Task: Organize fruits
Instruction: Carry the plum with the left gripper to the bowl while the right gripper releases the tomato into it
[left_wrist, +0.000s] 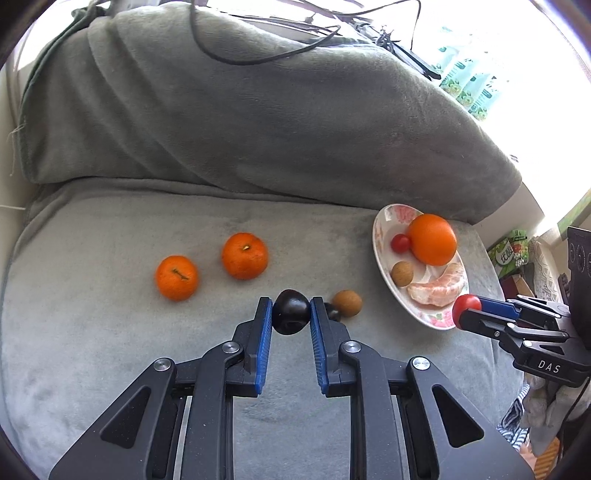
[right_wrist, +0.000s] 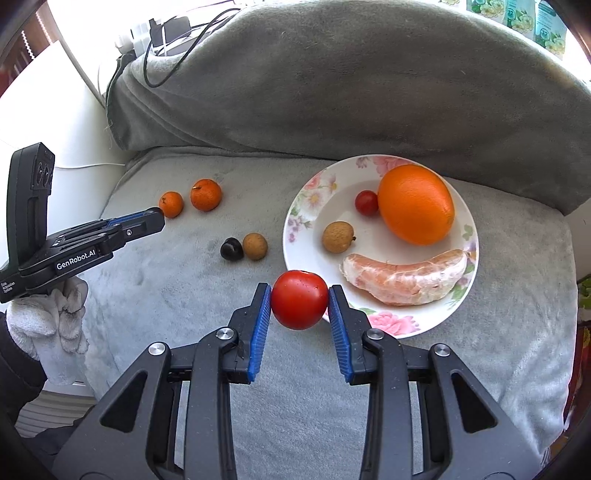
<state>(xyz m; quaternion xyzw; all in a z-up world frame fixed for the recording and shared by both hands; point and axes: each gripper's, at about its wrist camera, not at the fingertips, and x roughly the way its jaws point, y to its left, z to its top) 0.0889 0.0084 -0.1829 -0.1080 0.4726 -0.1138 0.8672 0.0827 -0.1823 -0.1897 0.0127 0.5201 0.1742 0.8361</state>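
With a dark plum (left_wrist: 291, 312) clamped in the left gripper (left_wrist: 291, 314) and a tomato (right_wrist: 299, 300) in the right gripper (right_wrist: 300, 301) beside the plate (right_wrist: 306, 192), already partly filled, seemingly four fruits are left on the cushion (right_wrist: 184, 288).

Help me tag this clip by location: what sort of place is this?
Most likely a living room at home. The fruit lies on a sofa seat under a grey plush cover, with a padded backrest behind it. A flowered china plate sits on the cushion, and charger cables trail over the backrest by a bright window.
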